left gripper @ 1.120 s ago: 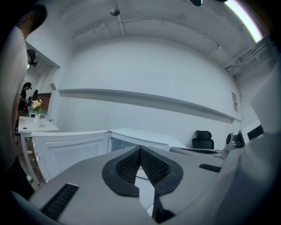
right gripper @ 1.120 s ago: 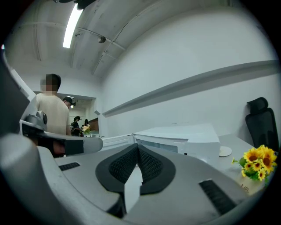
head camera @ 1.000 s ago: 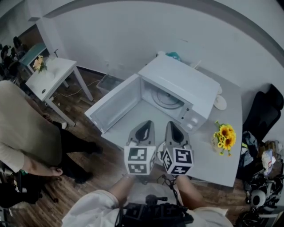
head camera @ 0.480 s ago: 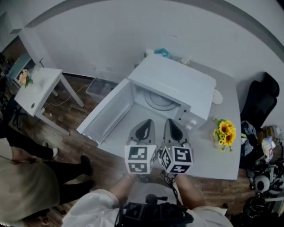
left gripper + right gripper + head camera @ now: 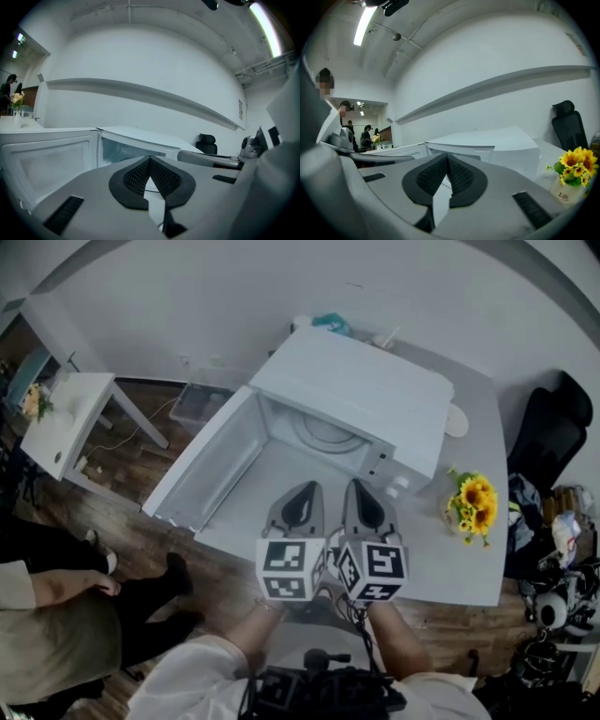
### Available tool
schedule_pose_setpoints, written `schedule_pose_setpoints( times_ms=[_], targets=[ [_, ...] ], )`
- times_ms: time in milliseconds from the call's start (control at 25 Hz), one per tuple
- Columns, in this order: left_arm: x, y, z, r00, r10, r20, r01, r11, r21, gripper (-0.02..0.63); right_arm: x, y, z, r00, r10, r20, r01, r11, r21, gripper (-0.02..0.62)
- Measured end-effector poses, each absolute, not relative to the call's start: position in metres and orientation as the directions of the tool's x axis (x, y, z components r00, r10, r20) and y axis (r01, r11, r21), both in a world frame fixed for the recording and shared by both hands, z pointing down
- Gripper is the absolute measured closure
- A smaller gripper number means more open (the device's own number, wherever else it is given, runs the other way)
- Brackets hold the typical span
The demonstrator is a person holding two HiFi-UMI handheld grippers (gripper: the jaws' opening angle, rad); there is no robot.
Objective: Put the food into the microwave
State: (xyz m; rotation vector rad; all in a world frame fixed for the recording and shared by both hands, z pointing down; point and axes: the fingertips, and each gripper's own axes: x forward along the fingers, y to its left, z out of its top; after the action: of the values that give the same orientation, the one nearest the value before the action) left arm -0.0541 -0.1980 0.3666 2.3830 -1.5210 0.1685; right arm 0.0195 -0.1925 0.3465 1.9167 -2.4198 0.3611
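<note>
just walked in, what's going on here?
A person holds the left gripper and right gripper side by side at the table, facing the microwave. Its door is swung open and the cavity looks empty. Both grippers' jaws are together; no food shows in them.

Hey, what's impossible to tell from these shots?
No food identifiable: in the head view the left tool and right tool cover the table beneath them.
Back of the microwave cavity: head view, hidden by its own top.
Bystanders: right gripper view, too small.
</note>
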Motion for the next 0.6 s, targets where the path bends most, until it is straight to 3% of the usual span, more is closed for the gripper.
schedule_pose_setpoints(
  times_ms=[520,600],
  targets=[
    [-0.029,-0.173,0.421,0.492,-0.787,0.372,-0.870,-0.428,0.244,0.595,0.048,-0.171,0.397,-0.206,-0.939,0.275,-0.973,0.166,-0.161,0.569],
    [-0.024,-0.171,0.436,0.490,-0.770,0.408,-0.872,-0.425,0.244,0.594,0.053,-0.170,0.409,-0.208,-0.932,0.297,-0.972,0.164,-0.169,0.519]
  ],
)
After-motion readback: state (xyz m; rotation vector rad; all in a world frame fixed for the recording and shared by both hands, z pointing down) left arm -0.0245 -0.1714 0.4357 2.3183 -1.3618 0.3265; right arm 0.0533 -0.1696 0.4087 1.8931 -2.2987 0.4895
